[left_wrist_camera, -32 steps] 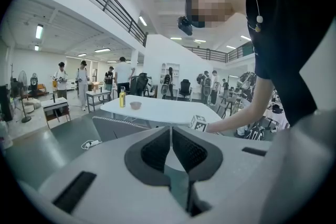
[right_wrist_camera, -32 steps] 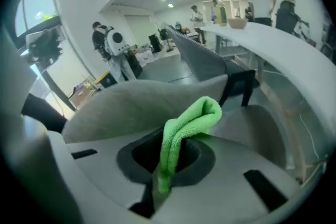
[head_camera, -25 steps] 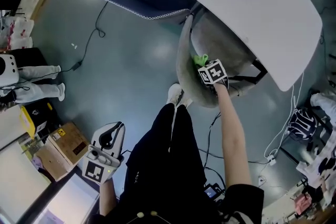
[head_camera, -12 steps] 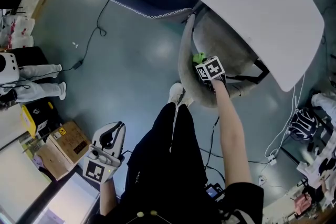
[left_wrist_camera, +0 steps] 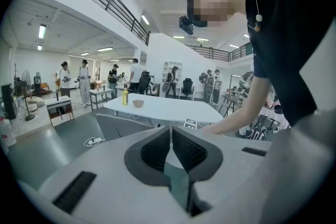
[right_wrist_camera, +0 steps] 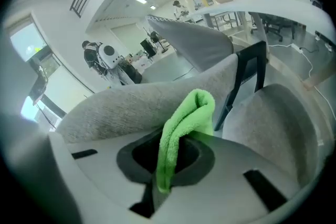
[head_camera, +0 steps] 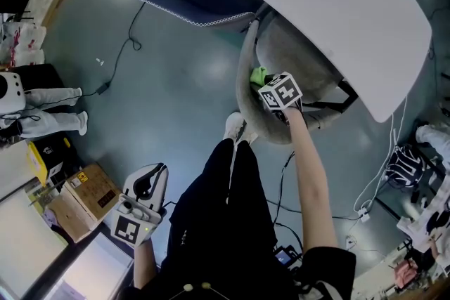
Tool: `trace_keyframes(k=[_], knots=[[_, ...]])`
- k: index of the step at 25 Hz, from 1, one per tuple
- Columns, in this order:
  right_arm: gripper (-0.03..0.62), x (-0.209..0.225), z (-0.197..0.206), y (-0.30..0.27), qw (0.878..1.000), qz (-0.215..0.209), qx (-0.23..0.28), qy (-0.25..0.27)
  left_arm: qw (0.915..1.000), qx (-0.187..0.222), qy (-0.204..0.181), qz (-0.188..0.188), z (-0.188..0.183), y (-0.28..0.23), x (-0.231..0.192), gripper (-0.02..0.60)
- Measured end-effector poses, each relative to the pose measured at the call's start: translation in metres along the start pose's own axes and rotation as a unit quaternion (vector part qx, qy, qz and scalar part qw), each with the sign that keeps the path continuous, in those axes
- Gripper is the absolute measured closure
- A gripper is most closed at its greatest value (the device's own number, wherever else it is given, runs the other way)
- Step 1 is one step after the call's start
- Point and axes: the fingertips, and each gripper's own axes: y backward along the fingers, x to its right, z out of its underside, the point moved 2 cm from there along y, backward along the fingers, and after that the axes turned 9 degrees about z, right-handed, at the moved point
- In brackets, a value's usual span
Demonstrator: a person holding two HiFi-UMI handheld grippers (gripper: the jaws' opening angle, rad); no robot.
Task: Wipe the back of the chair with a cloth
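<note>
right tongs [head_camera: 271, 84] pinch a green cloth [right_wrist_camera: 185, 123] against the grey chair [head_camera: 247, 74] back, frame centre; left tongs [left_wrist_camera: 171, 150] pressed together, empty.

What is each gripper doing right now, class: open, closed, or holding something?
Left gripper: closed, holding nothing.
Right gripper: closed on the green cloth.
</note>
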Motion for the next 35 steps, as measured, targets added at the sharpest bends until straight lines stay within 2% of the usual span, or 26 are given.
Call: trace_keyframes(k=[14,24,28,31,35], knots=[[0.574,-0.061,-0.03,0.063,0.995,-0.032,0.04,0.089,1.0,-0.001,0.001,0.0,-0.001,-0.001,-0.001,0.565],[0.574,-0.136,-0.023,0.096,0.975,-0.104,0.039,0.192,1.0,-0.003,-0.002,-0.003,-0.002,-0.002,-0.004,0.565],[0.574,-0.149,-0.02,0.099,0.971,-0.112,0.043,0.208,1.0,-0.007,0.001,-0.006,0.0,-0.001,-0.004,0.565],[0.574,-0.145,-0.028,0.104,0.973,-0.11,0.06,0.195,0.9999,-0.008,0.002,-0.006,0.002,-0.001,-0.005,0.565],[0.574,-0.128,-0.052,0.119,0.976,-0.082,0.092,0.18,1.0,-0.007,0.003,-0.005,0.002,-0.002,-0.006,0.565]])
